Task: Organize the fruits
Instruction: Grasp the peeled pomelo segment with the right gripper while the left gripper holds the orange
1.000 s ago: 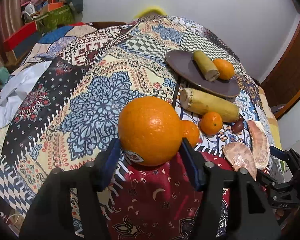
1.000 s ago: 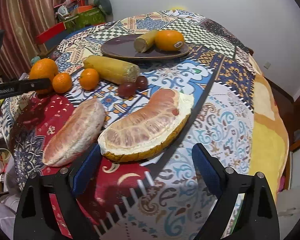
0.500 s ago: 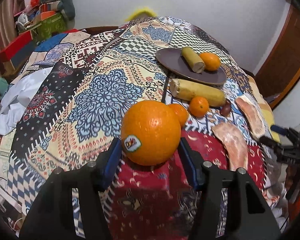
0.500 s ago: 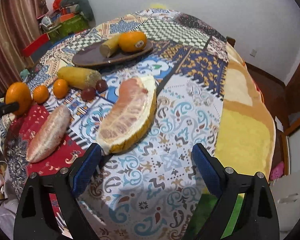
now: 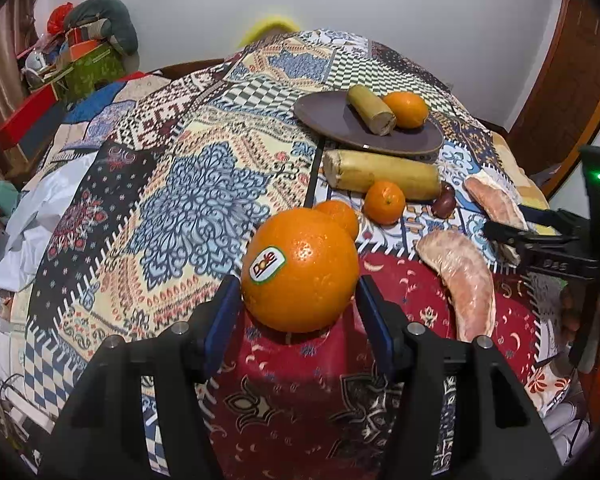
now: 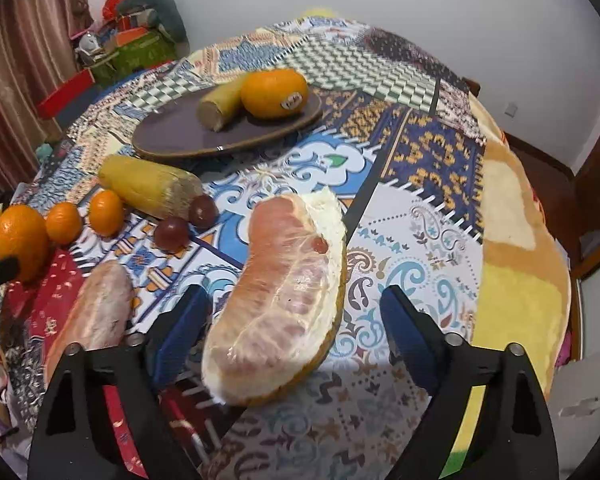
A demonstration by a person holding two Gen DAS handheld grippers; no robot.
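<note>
**Left claw** [image 5: 296, 300]: you are opening it. The orange [image 5: 300, 270] is sitting between its blue pads [image 5: 224, 312], which are standing just beside its flanks and not visibly pressing.

**Orange:** it is resting on the red patch of the cloth [image 5: 188, 208] covering the bench, with its sticker facing 9 o'clock in the left view. In the right view it is lying at the far 9 o'clock edge.

**Right claw** [image 6: 290, 304]: you are closing it, but the jaws are still standing wide apart. The wedge [image 6: 284, 288] is lying between them. The left pad is sitting near its rind and the right pad is standing clear.

**Wedge:** this pomelo piece is lying flesh-up on the blue-and-white patch, with its long axis running from 6 towards 12 o'clock in the right view.

**Segment** [image 6: 96, 312]: this peeled piece is lying at 9 o'clock of the wedge, partly behind your right claw's left finger.

**Mandarins** [image 5: 384, 202]: there are two. One is sitting just behind the orange at 1 o'clock and the other is lying beside the long stalk [image 5: 384, 176].

**Grapes** [image 6: 172, 232]: two dark ones are sitting at the long stalk's cut end, at 10 o'clock of the wedge.

**Plate** [image 6: 172, 132]: it is sitting at 12 o'clock beyond the long stalk, carrying a short stalk [image 6: 220, 106] and a second orange [image 6: 274, 94], which are touching.
</note>
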